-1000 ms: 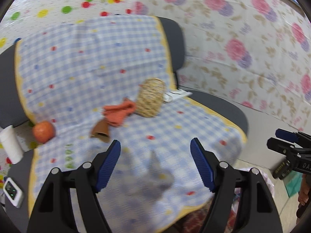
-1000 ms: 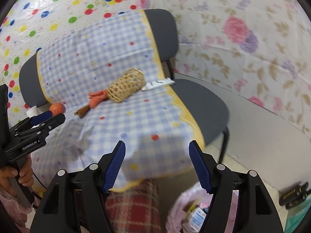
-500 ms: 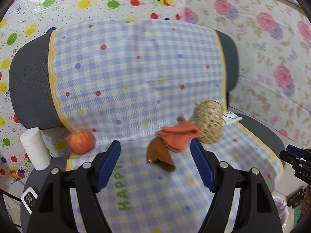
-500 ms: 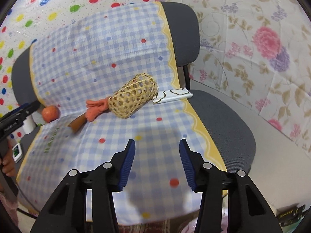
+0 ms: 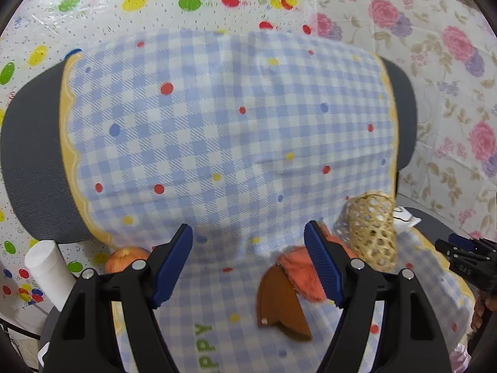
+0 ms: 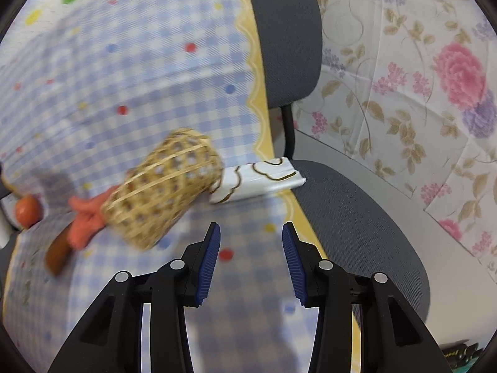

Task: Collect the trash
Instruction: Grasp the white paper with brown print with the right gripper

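Note:
A chair draped in a blue checked cloth (image 5: 233,143) holds the litter. A woven bamboo basket (image 6: 161,195) lies on its side, with an orange rag (image 6: 85,217) and a brown wedge-shaped piece (image 6: 57,256) at its left end. A white packet with gold cloud outlines (image 6: 257,180) lies at the basket's right end, by the cloth's yellow hem. My right gripper (image 6: 251,227) hovers just in front of that packet; its jaws are closing with nothing between them. My left gripper (image 5: 248,228) is open and empty over the seat, left of the rag (image 5: 298,267) and brown piece (image 5: 279,307).
An orange-red fruit (image 5: 124,258) and a white roll (image 5: 49,270) sit at the seat's left edge. The bare grey seat (image 6: 357,217) lies right of the cloth. Patterned sheets cover the wall behind. Dark items lie on the floor (image 6: 459,354).
Both grippers moved in toward the chair. The left view swung left to face the backrest. The right gripper came close to the white packet and its jaws narrowed.

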Motion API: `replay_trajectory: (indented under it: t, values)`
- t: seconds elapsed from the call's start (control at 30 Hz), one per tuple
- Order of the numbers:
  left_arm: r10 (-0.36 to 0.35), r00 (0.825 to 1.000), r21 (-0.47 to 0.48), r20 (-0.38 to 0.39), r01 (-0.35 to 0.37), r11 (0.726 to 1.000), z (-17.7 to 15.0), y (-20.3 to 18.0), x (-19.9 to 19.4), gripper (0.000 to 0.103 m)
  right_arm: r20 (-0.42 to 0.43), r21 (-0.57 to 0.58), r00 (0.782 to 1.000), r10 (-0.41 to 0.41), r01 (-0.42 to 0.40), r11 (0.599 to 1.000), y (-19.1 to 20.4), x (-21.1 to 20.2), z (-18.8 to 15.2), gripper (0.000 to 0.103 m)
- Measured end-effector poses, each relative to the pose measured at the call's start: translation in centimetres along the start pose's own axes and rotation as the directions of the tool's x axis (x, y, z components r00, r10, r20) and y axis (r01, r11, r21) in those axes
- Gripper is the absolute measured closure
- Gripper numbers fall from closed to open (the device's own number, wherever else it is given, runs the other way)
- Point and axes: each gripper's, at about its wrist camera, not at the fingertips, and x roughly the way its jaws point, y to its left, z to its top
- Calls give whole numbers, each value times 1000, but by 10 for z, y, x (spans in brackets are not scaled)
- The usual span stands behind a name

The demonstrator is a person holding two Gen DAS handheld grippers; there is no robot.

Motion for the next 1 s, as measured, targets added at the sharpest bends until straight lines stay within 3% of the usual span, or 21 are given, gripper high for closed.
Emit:
replay_trajectory:
  t: [0.33, 0.53, 0.7, 0.77, 0.8, 0.83, 0.87, 1.0]
  values:
    - [9, 991, 12, -130, -8, 1000, -20, -3, 75, 31, -108, 116, 994, -10, 23, 993, -1, 86, 30, 57]
    - [-17, 987, 4, -160, 18, 1000, -25, -1, 92, 31, -177, 201, 984, 6, 30, 979, -5, 122, 37, 54]
    - [-29, 984, 9, -177, 31, 999, -28, -4, 97, 31, -169, 239, 986, -9, 49, 970, -5, 135, 43, 52]
    - [-35, 983, 7, -182, 37, 999, -28, -6, 98, 31, -158, 243, 987, -8, 47, 969, -5, 138, 46, 60]
    - [-36, 983, 8, -182, 38, 999, -28, -7, 96, 31, -153, 245, 988, -4, 41, 969, -5, 139, 46, 69]
    - [-38, 983, 8, -181, 41, 999, -29, -7, 94, 31, -146, 259, 989, 27, 12, 966, -7, 138, 46, 90]
    - [-39, 983, 9, -179, 42, 999, -28, -7, 91, 31, -134, 293, 987, 84, -42, 955, -11, 136, 46, 96]
    - [-42, 986, 18, -163, 46, 999, -28, -8, 74, 31, -19, 265, 995, 101, -92, 960, -15, 94, 49, 101]
